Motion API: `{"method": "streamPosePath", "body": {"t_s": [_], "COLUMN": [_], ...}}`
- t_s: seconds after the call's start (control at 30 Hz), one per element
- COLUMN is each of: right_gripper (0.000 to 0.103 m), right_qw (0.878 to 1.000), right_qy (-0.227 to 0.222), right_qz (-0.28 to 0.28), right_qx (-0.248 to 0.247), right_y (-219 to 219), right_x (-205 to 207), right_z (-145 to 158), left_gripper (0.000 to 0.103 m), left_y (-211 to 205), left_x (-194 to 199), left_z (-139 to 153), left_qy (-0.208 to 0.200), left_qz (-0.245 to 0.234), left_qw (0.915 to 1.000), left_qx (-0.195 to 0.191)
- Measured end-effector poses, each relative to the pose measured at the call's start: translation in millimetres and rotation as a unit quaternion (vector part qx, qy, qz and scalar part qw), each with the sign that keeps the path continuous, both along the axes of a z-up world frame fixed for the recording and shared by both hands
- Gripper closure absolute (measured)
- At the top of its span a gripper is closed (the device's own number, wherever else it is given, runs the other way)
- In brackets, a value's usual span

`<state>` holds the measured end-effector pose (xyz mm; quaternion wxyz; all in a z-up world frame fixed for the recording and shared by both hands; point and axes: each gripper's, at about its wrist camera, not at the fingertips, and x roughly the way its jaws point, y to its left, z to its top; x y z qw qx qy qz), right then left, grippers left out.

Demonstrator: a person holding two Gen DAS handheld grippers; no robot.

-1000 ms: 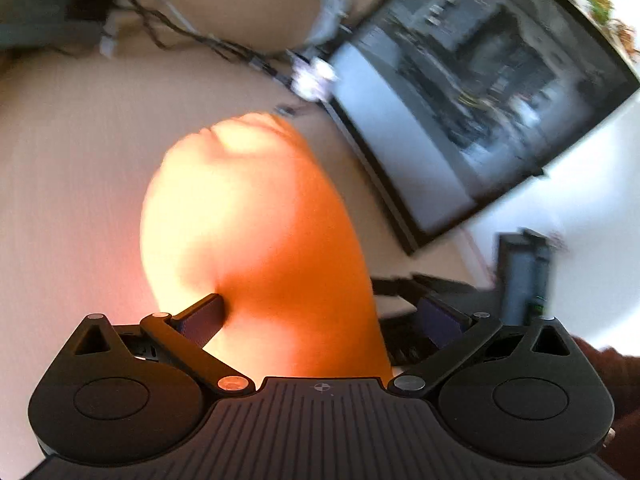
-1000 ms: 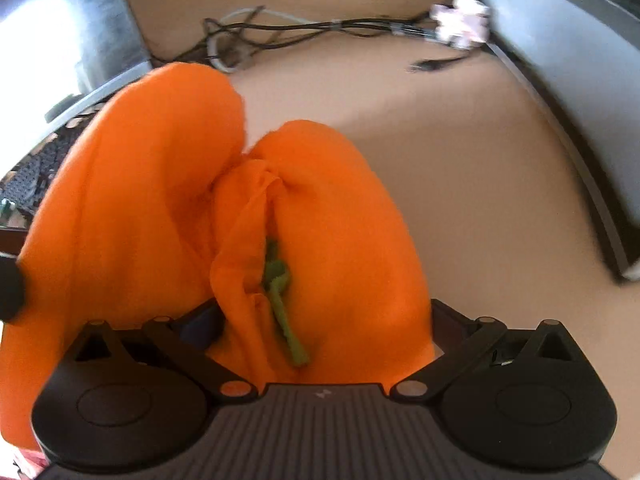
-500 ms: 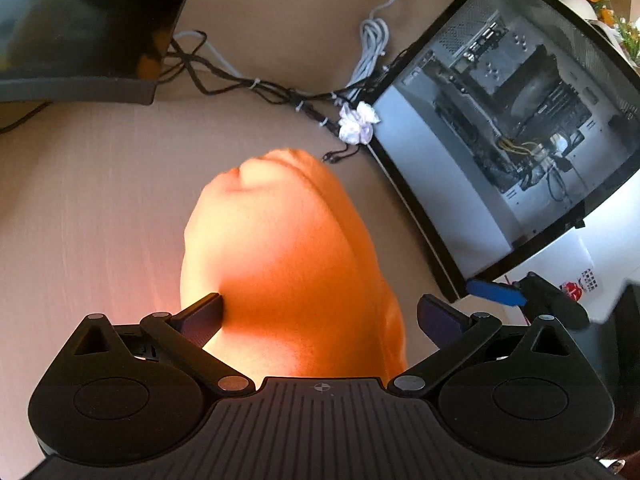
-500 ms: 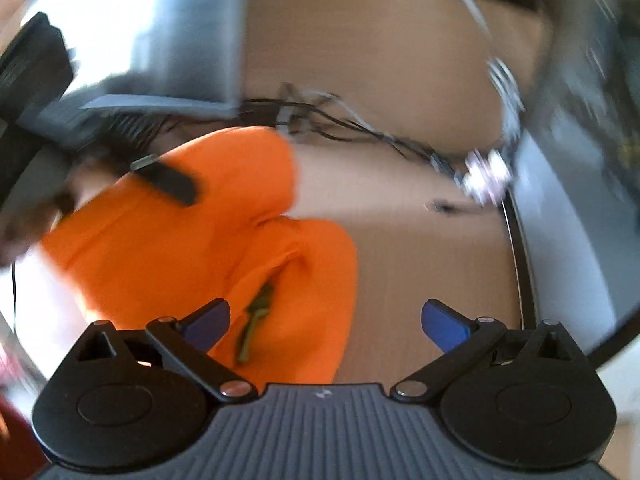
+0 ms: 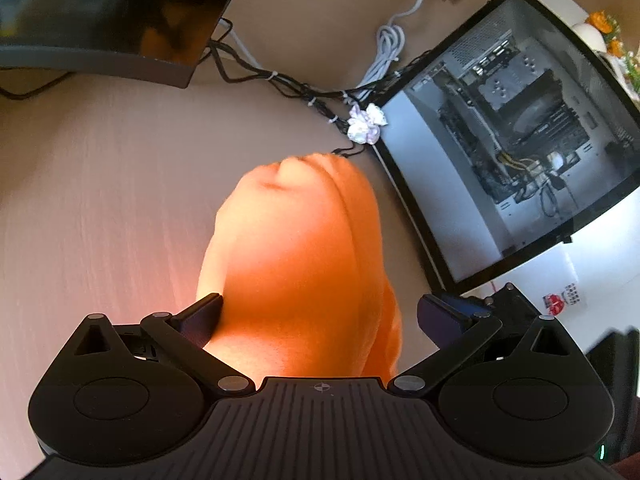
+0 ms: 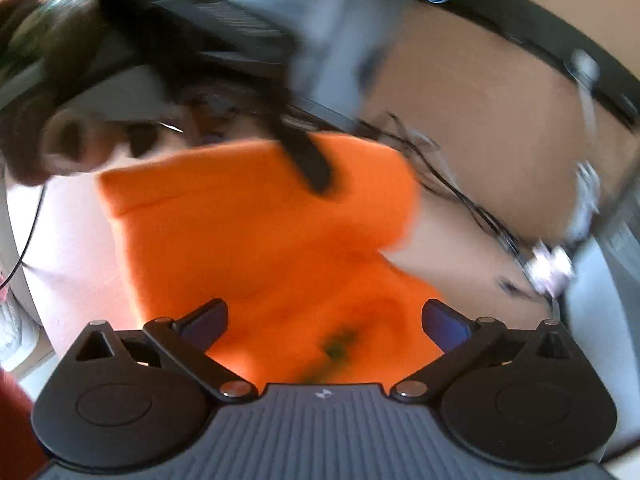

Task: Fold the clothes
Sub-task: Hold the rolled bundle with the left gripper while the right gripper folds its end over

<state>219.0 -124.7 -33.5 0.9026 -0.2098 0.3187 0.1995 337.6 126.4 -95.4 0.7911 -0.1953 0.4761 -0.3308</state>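
On desk (image 5: 100, 200): orange garment (image 5: 304, 272); both claws agape.

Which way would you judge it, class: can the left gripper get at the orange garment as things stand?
Probably yes: the orange garment already lies between the open fingers of the left gripper, with nothing in front of it.

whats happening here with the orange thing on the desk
A person with a gripper in each hand is folding an orange garment on a wooden desk. Both the left gripper and the right gripper are open, with the cloth lying between their fingers, not pinched. A monitor and an open computer case stand nearby.
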Motion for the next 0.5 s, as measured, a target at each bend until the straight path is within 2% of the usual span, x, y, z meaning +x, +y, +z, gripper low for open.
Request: {"method": "streamPosePath", "body": {"t_s": [0.1, 0.2, 0.3, 0.4, 0.5], "right_gripper": [0.000, 0.000, 0.000, 0.000, 0.000], "right_qw": [0.997, 0.991, 0.989, 0.989, 0.989], "right_qy": [0.036, 0.061, 0.051, 0.018, 0.022], "right_qz": [-0.066, -0.118, -0.129, -0.126, -0.132], "right_qx": [-0.017, -0.035, -0.055, -0.070, -0.068], "right_y": [-24.4, -29.3, -25.1, -16.4, -29.3], "right_x": [9.4, 20.6, 23.8, 22.3, 17.3], "right_z": [-10.5, -35.4, -56.2, -61.2, -54.8], "left_gripper": [0.000, 0.000, 0.000, 0.000, 0.000], "left_y": [-4.8, -27.7, -56.1, -78.1, -91.5], "left_x": [-5.5, -12.0, -15.9, -12.9, -8.7], "left_z": [2.3, 0.1, -5.1, -9.7, -13.5], "left_qy": [0.004, 0.009, 0.017, 0.025, 0.030], "left_qz": [-0.002, -0.034, -0.073, -0.091, -0.094], "left_qw": [0.9997, 0.9979, 0.9942, 0.9920, 0.9914], "left_qx": [-0.024, -0.053, -0.077, -0.084, -0.085]}}
